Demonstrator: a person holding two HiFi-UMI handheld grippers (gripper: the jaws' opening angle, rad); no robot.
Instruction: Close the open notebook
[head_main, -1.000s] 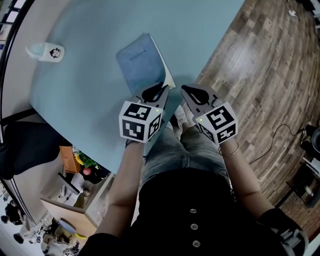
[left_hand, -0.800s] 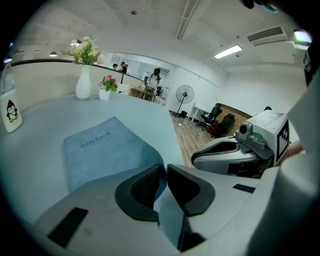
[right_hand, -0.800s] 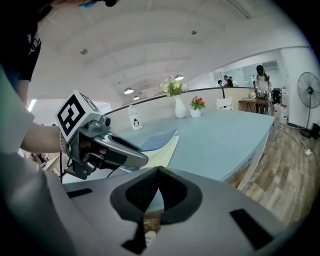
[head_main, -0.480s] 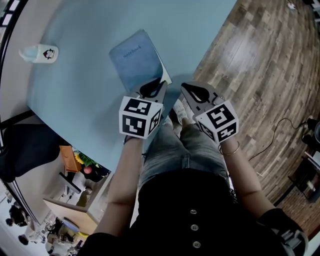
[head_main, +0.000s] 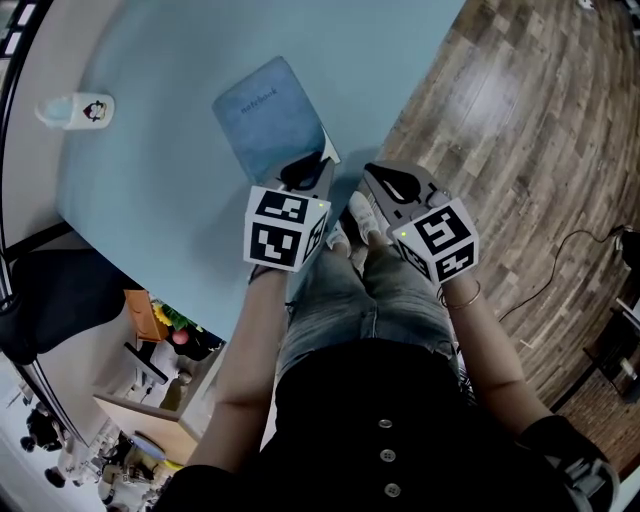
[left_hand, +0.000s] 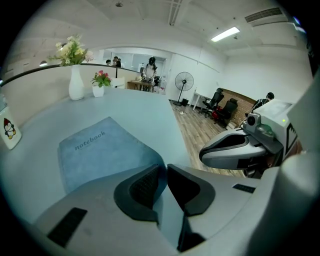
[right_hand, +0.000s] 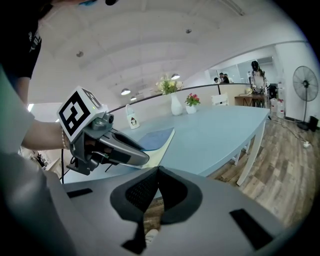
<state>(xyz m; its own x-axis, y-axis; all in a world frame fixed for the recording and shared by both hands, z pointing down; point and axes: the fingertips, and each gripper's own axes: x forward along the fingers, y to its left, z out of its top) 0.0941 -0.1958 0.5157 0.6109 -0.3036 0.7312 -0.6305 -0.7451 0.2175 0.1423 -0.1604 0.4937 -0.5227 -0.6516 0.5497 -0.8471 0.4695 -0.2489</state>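
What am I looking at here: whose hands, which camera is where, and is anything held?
No robot arm here: a person holds a two-jaw gripper in each hand. The head view looks down from the person's head; the other two cameras ride on the grippers and look along their jaws. On the light blue table lie a blue notebook and a small white container with a penguin picture. The left gripper seems to pinch the cover's raised near corner, with a cream page showing beneath. The right gripper is shut and empty, off the table's edge.
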